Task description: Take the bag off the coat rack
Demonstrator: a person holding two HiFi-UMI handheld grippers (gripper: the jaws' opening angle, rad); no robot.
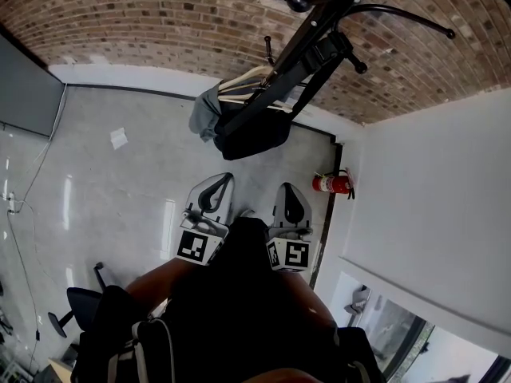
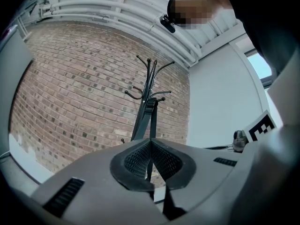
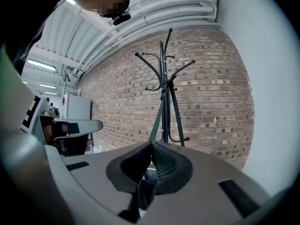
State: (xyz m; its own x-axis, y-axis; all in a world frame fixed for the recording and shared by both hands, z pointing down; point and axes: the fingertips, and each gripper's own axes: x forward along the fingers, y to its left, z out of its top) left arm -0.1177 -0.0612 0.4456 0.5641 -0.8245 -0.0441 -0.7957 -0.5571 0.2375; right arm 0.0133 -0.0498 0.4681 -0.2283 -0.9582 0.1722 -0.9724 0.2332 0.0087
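A black coat rack stands before the brick wall. A black bag hangs from it by a strap, beside a grey and white garment. My left gripper and right gripper are side by side close to my body, well short of the rack, pointing toward it. Both are shut with nothing between the pads. In the left gripper view the closed gripper lines up with the rack and the strap. From the right gripper the rack rises straight ahead.
A red fire extinguisher sits on the floor by the white wall at right. A sheet of paper lies on the glossy floor at left. A black office chair is behind me at lower left.
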